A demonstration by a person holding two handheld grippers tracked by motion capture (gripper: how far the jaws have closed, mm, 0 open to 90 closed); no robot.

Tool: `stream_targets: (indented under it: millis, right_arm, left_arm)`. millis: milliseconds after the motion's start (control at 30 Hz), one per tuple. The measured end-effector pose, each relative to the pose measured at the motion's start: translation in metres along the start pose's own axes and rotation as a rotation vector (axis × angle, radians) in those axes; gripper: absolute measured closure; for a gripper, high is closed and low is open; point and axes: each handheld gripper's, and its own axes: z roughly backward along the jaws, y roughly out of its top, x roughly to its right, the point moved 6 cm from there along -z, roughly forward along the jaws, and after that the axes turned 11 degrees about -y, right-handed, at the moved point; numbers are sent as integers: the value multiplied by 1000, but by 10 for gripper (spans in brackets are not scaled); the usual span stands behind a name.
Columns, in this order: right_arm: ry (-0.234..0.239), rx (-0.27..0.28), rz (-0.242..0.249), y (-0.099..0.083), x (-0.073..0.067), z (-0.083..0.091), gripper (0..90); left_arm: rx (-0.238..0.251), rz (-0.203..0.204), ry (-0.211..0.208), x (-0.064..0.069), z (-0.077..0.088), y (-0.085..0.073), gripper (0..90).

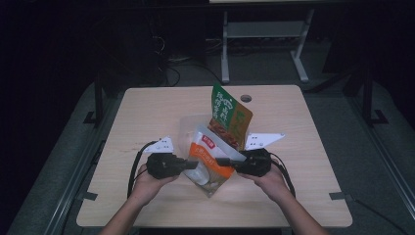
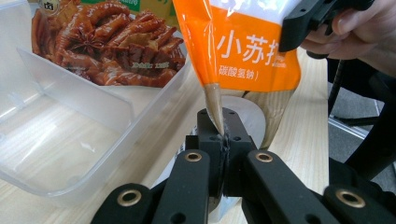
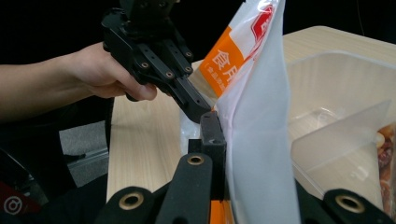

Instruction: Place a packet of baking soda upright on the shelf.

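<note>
Black jaws of the left gripper (image 2: 223, 140) are clamped together on a thin tan corner of the orange-and-white pouch (image 2: 252, 51), the seam edge pinched flat between the pads. Right gripper (image 3: 219, 140) is likewise clenched on the pouch's opposite edge, white film rising beside its jaw and hiding the far pad. Pouch hangs between the two grippers, off the tabletop, low over the near middle of the table in the high view (image 1: 210, 164); left gripper (image 1: 193, 165) and right gripper (image 1: 222, 161) hold it from either side. Pouch appearance: glossy orange band with white Chinese characters, white upper panel with a red mark, tan lower part with a pale round picture, film creased where gripped. Just behind it sits a clear plastic container (image 2: 93, 121) with a divider wall; a green snack bag (image 1: 230, 117) printed with braised chicken feet stands tilted in its far compartment. Container rests on the light wood table (image 1: 147, 112). One hand (image 1: 147, 188) backs each gripper.
</note>
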Motion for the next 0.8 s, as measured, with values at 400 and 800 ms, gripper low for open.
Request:
stream_targets:
  millis: [400,800]
  right_arm:
    - [19,-43,83,6,-13,-1,900]
    - [8,-17,85,16,-11,6,900]
  left_arm:
    - [-30,-50,78,0,14,3,582]
    - [-84,-34,182,1,29,-34,340]
